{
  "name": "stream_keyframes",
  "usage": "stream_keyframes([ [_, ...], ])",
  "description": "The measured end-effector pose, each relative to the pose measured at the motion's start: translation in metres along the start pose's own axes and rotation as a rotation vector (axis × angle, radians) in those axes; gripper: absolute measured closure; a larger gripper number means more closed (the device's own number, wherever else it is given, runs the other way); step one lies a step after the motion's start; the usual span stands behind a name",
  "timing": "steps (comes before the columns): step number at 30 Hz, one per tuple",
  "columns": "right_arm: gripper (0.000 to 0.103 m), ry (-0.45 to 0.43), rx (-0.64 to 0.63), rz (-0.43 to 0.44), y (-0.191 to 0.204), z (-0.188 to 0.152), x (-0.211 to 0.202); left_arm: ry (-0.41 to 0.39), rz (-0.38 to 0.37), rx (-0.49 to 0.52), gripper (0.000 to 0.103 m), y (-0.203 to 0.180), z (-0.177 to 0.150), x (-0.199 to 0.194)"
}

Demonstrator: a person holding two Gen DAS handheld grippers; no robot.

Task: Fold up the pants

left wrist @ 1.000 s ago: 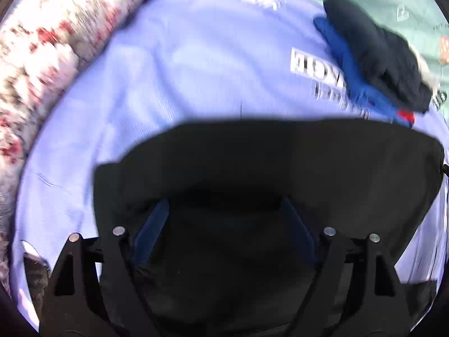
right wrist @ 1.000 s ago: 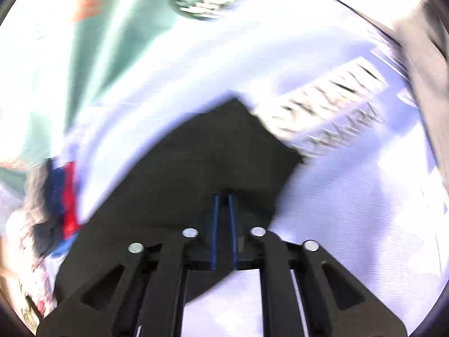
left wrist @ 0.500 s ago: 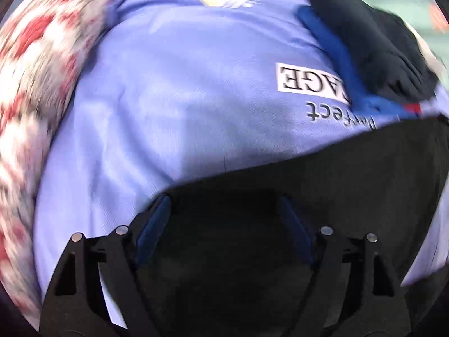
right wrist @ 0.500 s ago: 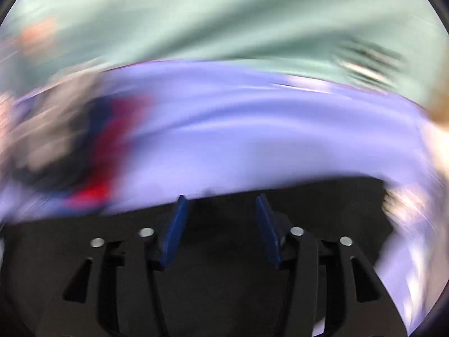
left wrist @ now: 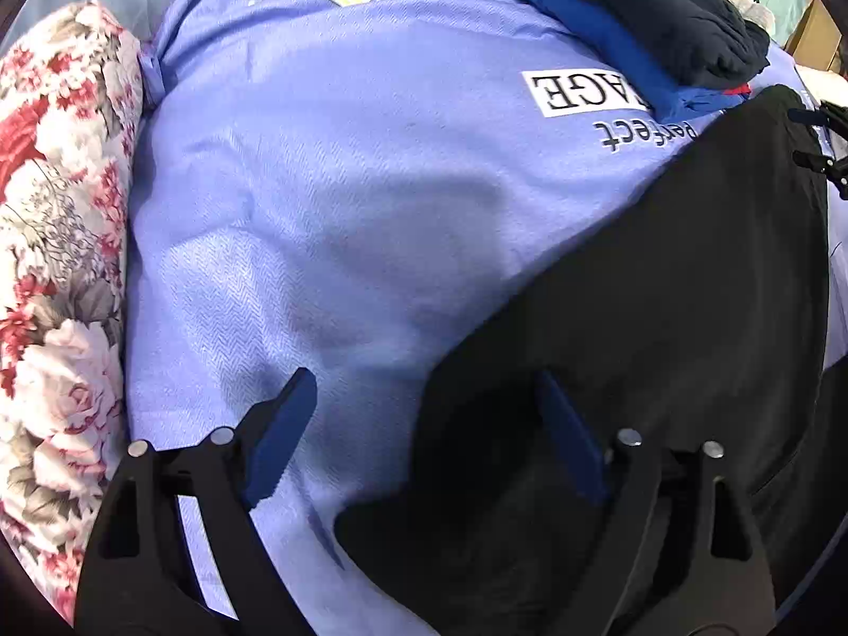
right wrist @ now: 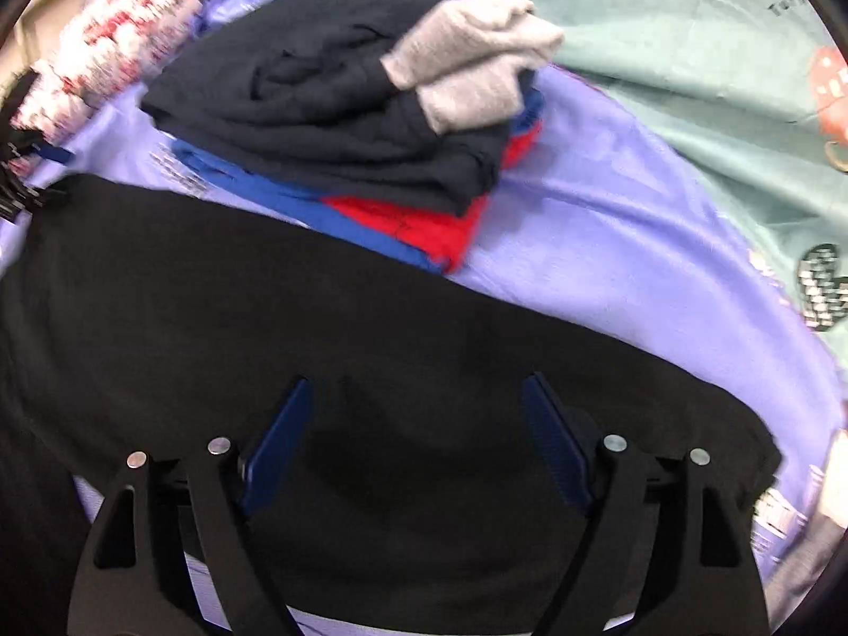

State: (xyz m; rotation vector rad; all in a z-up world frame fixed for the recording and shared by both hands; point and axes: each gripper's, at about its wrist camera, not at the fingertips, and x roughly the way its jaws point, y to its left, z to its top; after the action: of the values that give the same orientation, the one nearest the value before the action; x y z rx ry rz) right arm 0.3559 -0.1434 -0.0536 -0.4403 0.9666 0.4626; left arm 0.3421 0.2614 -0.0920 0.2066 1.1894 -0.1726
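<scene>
Blue-padded fingers of the right gripper (right wrist: 416,442) are standing wide apart, having just been opening, hovering over the black pants (right wrist: 318,328) without pinching them. At 12 o'clock its view alone is showing a grey garment (right wrist: 471,61) topping the clothes pile (right wrist: 328,122). The left gripper (left wrist: 424,437) is spreading wide too, straddling the pants' edge on the lilac blanket (left wrist: 344,169); only there is a floral pillow (left wrist: 58,244) lying at 9 o'clock.
</scene>
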Motion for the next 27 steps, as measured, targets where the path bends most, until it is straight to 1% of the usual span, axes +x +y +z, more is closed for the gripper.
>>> stream_keyframes([
  [2, 0.021, -0.004, 0.038, 0.015, -0.009, -0.009, -0.007, 0.013, -0.084, -0.057, 0.025, 0.010, -0.001, 0.005],
  [3, 0.021, -0.007, 0.051, 0.024, -0.011, -0.012, -0.010, 0.018, -0.135, -0.076, 0.050, 0.014, -0.002, 0.007],
  [4, 0.021, -0.018, 0.059, 0.027, -0.015, -0.014, -0.014, 0.017, -0.234, -0.087, 0.079, 0.015, -0.004, 0.008],
  [5, 0.021, -0.025, 0.055, 0.019, -0.018, -0.014, -0.017, 0.008, -0.260, -0.077, 0.087, 0.012, -0.006, 0.005],
  [6, 0.021, -0.028, 0.049, 0.006, -0.023, -0.013, -0.017, -0.017, -0.255, -0.045, 0.094, 0.006, -0.007, 0.000],
  [7, 0.021, -0.033, 0.028, -0.029, -0.026, -0.012, -0.017, -0.034, -0.254, -0.026, 0.095, 0.004, -0.009, -0.003],
  [8, 0.021, -0.038, 0.005, -0.087, -0.028, -0.010, -0.015, -0.037, -0.256, -0.025, 0.095, 0.003, -0.010, -0.004],
  [9, 0.021, -0.033, -0.002, -0.126, -0.031, -0.006, -0.010, -0.037, -0.267, -0.039, 0.096, 0.003, -0.010, -0.005],
  [10, 0.024, -0.022, 0.012, -0.114, -0.035, 0.000, -0.004, -0.042, -0.290, -0.054, 0.096, 0.002, -0.012, -0.009],
  [11, 0.025, -0.022, 0.025, -0.071, -0.037, 0.006, -0.001, -0.055, -0.305, -0.059, 0.096, -0.005, -0.020, -0.018],
  [12, 0.025, -0.043, 0.026, -0.033, -0.042, 0.007, -0.004, -0.084, -0.335, -0.055, 0.096, -0.010, -0.024, -0.029],
  [13, 0.025, -0.062, -0.004, -0.016, -0.041, 0.010, -0.004, -0.107, -0.351, -0.050, 0.096, -0.022, -0.028, -0.041],
  [14, 0.025, -0.061, -0.055, -0.022, -0.036, 0.014, -0.002, -0.145, -0.389, -0.059, 0.096, -0.021, -0.032, -0.051],
  [15, 0.025, -0.041, -0.105, -0.041, -0.033, 0.018, 0.004, -0.175, -0.432, -0.075, 0.096, -0.019, -0.036, -0.059],
  [16, 0.025, -0.021, -0.137, -0.045, -0.029, 0.021, 0.010, -0.193, -0.450, -0.082, 0.096, -0.023, -0.038, -0.066],
  [18, 0.025, 0.020, -0.185, -0.013, -0.027, 0.022, 0.019, -0.231, -0.464, -0.095, 0.096, -0.027, -0.050, -0.079],
  [21, 0.025, 0.024, -0.248, 0.067, -0.018, 0.023, 0.022, -0.274, -0.491, -0.113, 0.096, -0.030, -0.066, -0.095],
  [22, 0.025, 0.037, -0.261, 0.104, -0.017, 0.024, 0.025, -0.297, -0.514, -0.123, 0.096, -0.031, -0.070, -0.101],
  [23, 0.025, 0.062, -0.267, 0.123, -0.017, 0.025, 0.031, -0.330, -0.553, -0.141, 0.096, -0.029, -0.077, -0.108],
  [24, 0.025, 0.072, -0.249, 0.159, -0.023, 0.025, 0.035, -0.353, -0.572, -0.171, 0.096, -0.026, -0.081, -0.111],
  [25, 0.027, 0.098, -0.205, 0.208, -0.030, 0.028, 0.039, -0.357, -0.573, -0.196, 0.096, -0.029, -0.082, -0.114],
  [26, 0.032, 0.100, -0.214, 0.215, -0.031, 0.031, 0.037, -0.350, -0.567, -0.210, 0.096, -0.028, -0.083, -0.112],
  [27, 0.053, 0.106, -0.221, 0.244, -0.031, 0.034, 0.035, -0.334, -0.559, -0.229, 0.096, -0.028, -0.083, -0.107],
])
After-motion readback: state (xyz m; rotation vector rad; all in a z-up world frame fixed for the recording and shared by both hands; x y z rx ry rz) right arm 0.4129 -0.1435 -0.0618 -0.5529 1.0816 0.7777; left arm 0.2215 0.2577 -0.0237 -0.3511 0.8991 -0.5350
